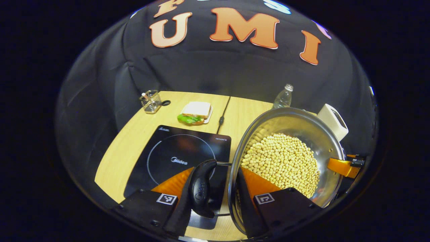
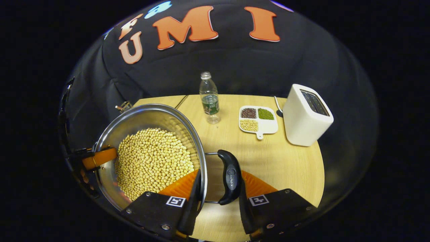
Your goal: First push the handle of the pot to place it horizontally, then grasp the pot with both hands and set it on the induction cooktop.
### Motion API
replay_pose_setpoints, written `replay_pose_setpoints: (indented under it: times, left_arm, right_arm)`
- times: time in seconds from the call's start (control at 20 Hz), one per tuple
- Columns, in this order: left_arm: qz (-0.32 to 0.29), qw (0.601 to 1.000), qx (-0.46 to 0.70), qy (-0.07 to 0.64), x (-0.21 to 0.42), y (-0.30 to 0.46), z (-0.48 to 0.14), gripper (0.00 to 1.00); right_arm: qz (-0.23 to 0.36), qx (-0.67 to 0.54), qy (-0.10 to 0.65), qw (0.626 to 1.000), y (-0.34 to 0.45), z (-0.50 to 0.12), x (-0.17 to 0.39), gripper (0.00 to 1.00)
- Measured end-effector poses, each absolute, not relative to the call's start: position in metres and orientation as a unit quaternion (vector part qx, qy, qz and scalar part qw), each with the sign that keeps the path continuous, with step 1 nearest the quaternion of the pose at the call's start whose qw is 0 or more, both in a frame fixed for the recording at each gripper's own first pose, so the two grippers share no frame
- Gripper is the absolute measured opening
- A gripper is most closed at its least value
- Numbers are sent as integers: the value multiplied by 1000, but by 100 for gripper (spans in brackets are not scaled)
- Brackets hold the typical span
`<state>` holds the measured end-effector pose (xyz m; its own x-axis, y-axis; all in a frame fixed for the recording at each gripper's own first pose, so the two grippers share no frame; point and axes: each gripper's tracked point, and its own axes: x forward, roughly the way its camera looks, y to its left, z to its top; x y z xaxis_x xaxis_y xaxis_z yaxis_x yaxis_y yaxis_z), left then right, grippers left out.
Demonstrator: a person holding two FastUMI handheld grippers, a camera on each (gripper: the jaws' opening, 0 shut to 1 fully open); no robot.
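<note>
Gripping the pot (image 1: pixel 285 158) by both side handles, we were at the carrying step: our left gripper (image 1: pixel 215 198) pinched rim and left handle (image 1: pixel 201 191), our right gripper (image 2: pixel 218 198) pinched rim and right handle (image 2: pixel 230 176). The bean-filled pot hung tilted near the table's (image 2: pixel 289 168) front edge, just beside the induction cooktop (image 1: pixel 174 158). Next, we judged, came a level shift leftward onto it.

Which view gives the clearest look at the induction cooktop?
The left gripper view. There the induction cooktop lies flat on the table, its ring marking visible, left of the pot, with only its near edge hidden behind the hand-held gripper and pot handle. The right gripper view looks toward the table's other side, with bottle and toaster.
</note>
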<state>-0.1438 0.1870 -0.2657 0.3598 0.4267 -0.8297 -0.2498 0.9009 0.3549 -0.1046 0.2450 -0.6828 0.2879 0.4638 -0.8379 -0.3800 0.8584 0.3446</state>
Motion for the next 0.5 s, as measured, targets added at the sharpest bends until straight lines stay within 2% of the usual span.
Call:
replay_pose_setpoints:
  times: [0.2,0.35,0.4,0.45,0.5]
  left_arm:
    - [244,821,72,512,-150,197,-217,68]
    - [241,825,72,506,-141,205,-201,70]
    - [239,826,73,506,-138,212,-199,70]
    - [238,825,72,507,-134,219,-196,70]
    - [239,825,72,508,-131,228,-192,71]
  right_arm:
    - [296,33,510,807,240,-684,-91,54]
    - [296,31,499,814,237,-680,-82,54]
    - [294,29,499,814,238,-678,-78,49]
    - [292,29,502,813,240,-675,-79,54]
    - [291,29,503,813,246,-670,-78,54]
